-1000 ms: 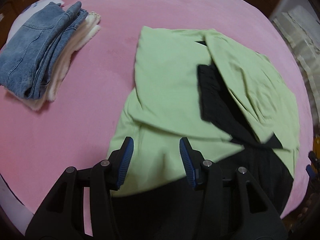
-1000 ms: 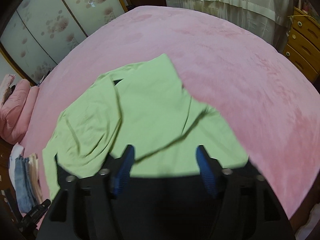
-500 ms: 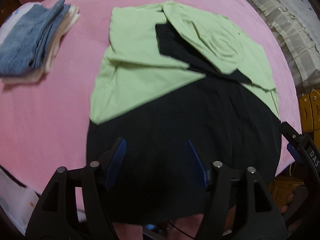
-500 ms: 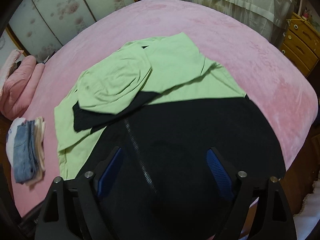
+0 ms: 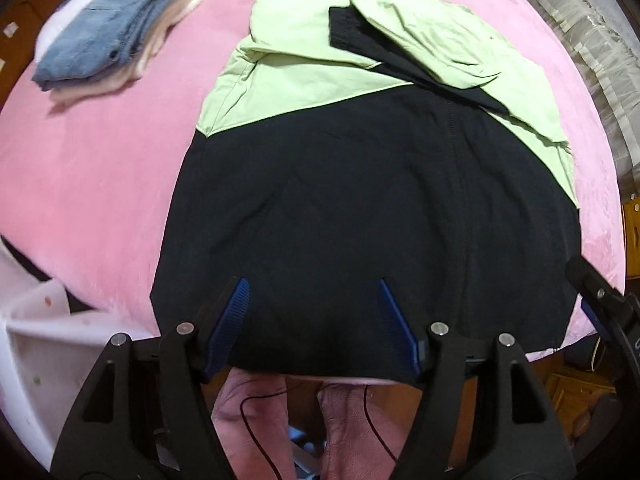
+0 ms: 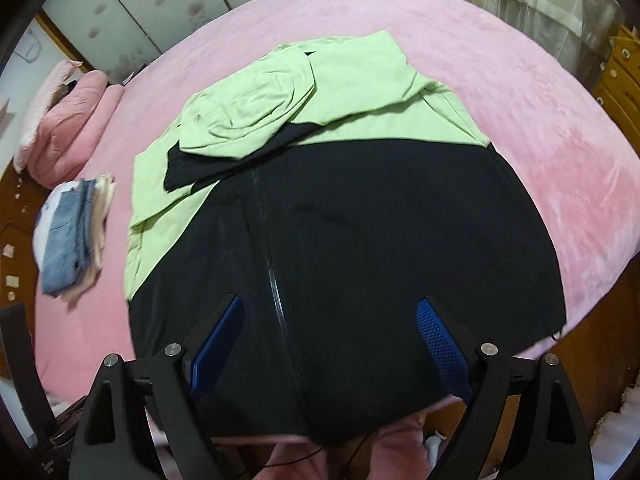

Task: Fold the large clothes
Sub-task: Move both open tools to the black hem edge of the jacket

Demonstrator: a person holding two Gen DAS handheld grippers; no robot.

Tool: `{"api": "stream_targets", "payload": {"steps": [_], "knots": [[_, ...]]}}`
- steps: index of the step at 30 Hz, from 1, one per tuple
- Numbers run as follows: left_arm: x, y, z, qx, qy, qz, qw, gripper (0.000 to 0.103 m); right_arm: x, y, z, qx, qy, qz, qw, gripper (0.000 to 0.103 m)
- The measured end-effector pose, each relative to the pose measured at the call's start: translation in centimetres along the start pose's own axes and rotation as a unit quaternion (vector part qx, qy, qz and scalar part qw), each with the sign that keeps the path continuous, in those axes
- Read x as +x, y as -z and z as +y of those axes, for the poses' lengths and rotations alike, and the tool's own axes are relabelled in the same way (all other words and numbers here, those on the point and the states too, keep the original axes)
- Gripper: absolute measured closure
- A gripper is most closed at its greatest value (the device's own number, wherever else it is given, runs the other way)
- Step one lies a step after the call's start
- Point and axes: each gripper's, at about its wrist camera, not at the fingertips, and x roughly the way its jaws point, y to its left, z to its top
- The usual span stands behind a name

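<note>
A black and light-green jacket point(image 5: 360, 200) point(image 6: 380, 240) lies flat on the pink bed point(image 5: 88, 168), zip up. Its green sleeves and hood are folded in over the chest at the far end. My left gripper point(image 5: 311, 284) hovers over the jacket's black hem near the bed's front edge, open, with nothing between its blue pads. My right gripper point(image 6: 330, 302) hangs over the same hem, open wider and also holding nothing. Its tip shows at the right edge of the left wrist view, as the right gripper point(image 5: 600, 304).
A stack of folded clothes with jeans on top point(image 5: 112, 36) point(image 6: 68, 248) sits on the bed's far left. Pink bedding point(image 6: 68, 132) is piled beyond it. A wooden dresser point(image 6: 616, 76) stands to the right. A person's pink-trousered legs point(image 5: 256, 420) are below the bed edge.
Both grippers have drawn back from the green folded part to the black hem at the near bed edge. Both pairs of jaws stand wider than a second ago.
</note>
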Motion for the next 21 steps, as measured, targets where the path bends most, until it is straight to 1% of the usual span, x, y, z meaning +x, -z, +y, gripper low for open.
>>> {"api": "stream_targets", "payload": {"steps": [3,7,12,15,17,18,20,21], "knots": [[-1.6,1.6,-0.9,-0.015,0.004,-0.005,0.9999,0.036,-1.7,0.7,-1.7,-0.008,-0.018,0.006,1.0,0.012],[-2.9,3.2,-1.7,-0.034,0.018,-0.024,0.999,0.033,-3.3,1.5,-4.1,-0.016,-0.024,0.002,1.0,0.011],[-2.6,5.0,-1.6,-0.048,0.029,-0.028,0.998,0.033,-3.9,2.7,-8.0,0.014,-0.047,-0.016,0.999,0.011],[-1.6,5.9,-0.3,-0.067,0.024,-0.015,0.9974,0.033,-3.7,3.4,-10.8,0.038,-0.059,-0.025,0.997,0.011],[-0.8,6.5,1.0,-0.079,0.031,-0.007,0.9964,0.033,-3.7,3.6,-12.9,0.055,-0.051,-0.024,0.997,0.011],[-0.2,6.8,2.0,-0.087,0.047,0.0,0.9951,0.033,-3.7,3.6,-14.0,0.057,-0.044,-0.025,0.997,0.011],[1.2,7.3,3.7,-0.104,0.085,0.028,0.9906,0.032,-3.5,3.1,-15.6,0.055,-0.035,-0.021,0.998,0.011],[1.9,7.6,4.6,-0.112,0.096,0.042,0.9882,0.032,-3.4,2.8,-16.7,0.057,-0.033,-0.018,0.998,0.011]]}}
